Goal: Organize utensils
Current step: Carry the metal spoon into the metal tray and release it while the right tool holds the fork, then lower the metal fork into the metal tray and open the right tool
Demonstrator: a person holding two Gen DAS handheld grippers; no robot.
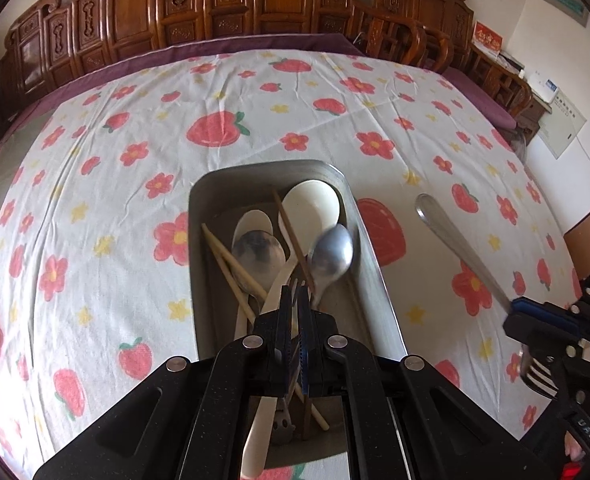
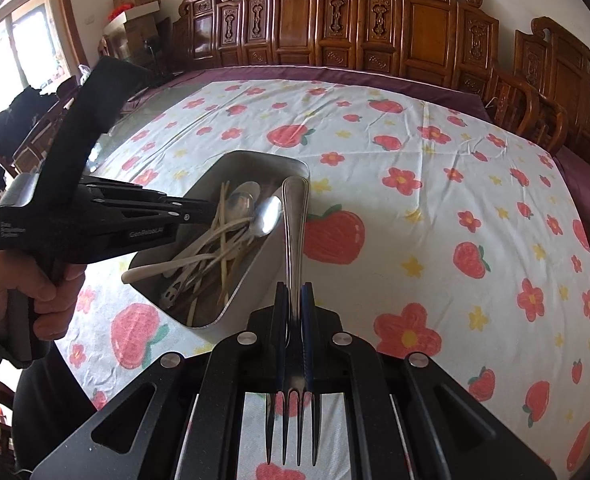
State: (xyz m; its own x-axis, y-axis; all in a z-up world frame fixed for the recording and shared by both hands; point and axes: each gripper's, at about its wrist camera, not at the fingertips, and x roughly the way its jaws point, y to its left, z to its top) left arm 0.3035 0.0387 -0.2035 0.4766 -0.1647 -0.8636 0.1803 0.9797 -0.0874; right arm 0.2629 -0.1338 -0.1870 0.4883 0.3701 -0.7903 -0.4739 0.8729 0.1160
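Both grippers clamped on cutlery over the steel tray, mid-sort.

The right gripper point(image 2: 294, 312) is closed on a fork point(image 2: 294, 240), pinched at the neck with tines pointing back toward the camera and handle reaching out over the strawberry-print tablecloth point(image 2: 455, 208), just right of the metal tray point(image 1: 371, 248). The left gripper point(image 1: 294, 304) has its fingers drawn together on the handle of a metal spoon point(image 1: 331, 254), blurred and apparently lifted above the tray's jumble of a white ladle point(image 1: 313, 200), chopsticks point(image 1: 231, 264) and a second metal spoon point(image 1: 257, 250). This looks like the pulling-out stage; next, each piece needs carrying clear of the tray and laying on open cloth.
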